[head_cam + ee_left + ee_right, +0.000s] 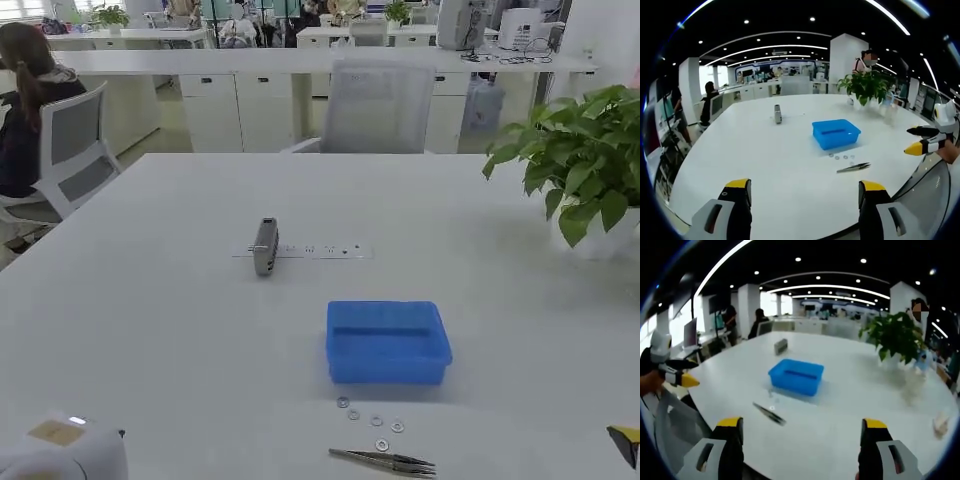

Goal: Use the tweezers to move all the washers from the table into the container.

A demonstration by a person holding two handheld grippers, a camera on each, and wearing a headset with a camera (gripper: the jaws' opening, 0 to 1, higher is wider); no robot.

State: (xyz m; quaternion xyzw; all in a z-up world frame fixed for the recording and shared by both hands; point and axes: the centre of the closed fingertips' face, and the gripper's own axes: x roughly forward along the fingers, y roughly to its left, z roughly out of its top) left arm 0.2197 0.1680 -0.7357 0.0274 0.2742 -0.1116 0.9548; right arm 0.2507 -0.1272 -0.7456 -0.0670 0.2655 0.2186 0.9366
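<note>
Both my grippers hang off the near table edge, short of the blue container (388, 342). Left gripper (805, 186): fingers wide apart, nothing between them. Right gripper (802, 423): same, spread and holding nothing.

One pair of tweezers (385, 460) lies flat on the white table (150, 320), on my side of the container, untouched. The washers (376, 421) lie in a loose scatter between the container's near wall and the tweezers. I count five in the head view, all on the table. I can't tell if the container holds anything.

- Beyond the container, up and to its left: one grey metal block (265, 246) standing on a clear strip (320, 250).
- Far right of the container: one potted plant (585, 160).
- Behind the container, past the table's far edge: one grey chair (375, 105).
- Far left of the container: one seated person (25, 110) at another desk.
</note>
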